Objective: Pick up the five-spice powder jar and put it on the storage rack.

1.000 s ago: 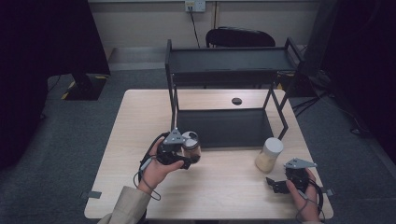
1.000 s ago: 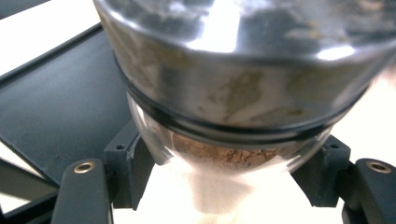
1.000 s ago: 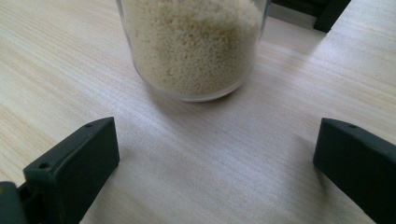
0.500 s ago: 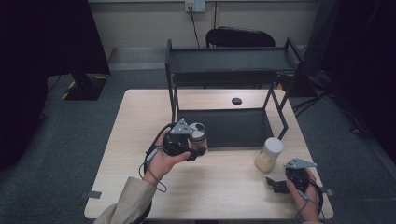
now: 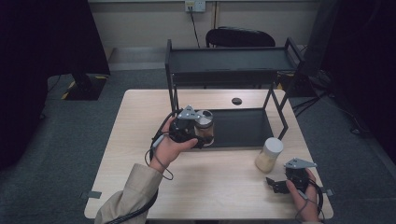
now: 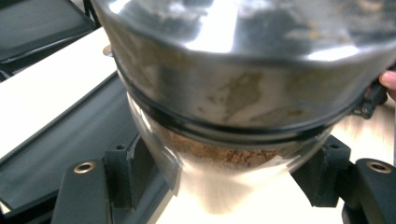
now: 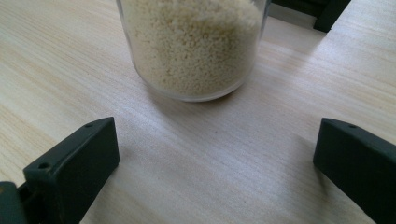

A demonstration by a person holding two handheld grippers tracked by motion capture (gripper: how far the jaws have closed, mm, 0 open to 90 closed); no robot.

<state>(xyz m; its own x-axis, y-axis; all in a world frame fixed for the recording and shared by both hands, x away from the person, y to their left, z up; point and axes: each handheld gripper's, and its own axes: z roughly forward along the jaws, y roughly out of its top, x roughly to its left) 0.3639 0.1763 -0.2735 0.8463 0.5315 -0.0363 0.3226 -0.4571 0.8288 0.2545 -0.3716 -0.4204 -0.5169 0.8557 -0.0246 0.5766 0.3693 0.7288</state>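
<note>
My left gripper (image 5: 198, 134) is shut on a glass jar (image 5: 205, 126) with a shiny metal lid and brown powder inside. It holds the jar in the air over the front left corner of the black rack's lower tray (image 5: 245, 127). In the left gripper view the jar (image 6: 233, 93) looms close, clamped between the two black jaws of the left gripper (image 6: 229, 179). My right gripper (image 5: 276, 185) rests open on the table at the front right. A second jar (image 5: 269, 155) with pale grains and a white lid stands just beyond it. That jar (image 7: 194, 46) is ahead of the right gripper (image 7: 215, 158), outside its jaws.
The black two-tier rack (image 5: 229, 60) stands at the back middle of the wooden table (image 5: 140, 121). A small dark round hole or cap (image 5: 236, 101) lies behind the lower tray. A black chair (image 5: 240, 37) stands behind the table.
The left hand has lifted the brown-powder jar off the table and carried it up and to the right, towards the rack's lower tray. The right hand has stayed put.
</note>
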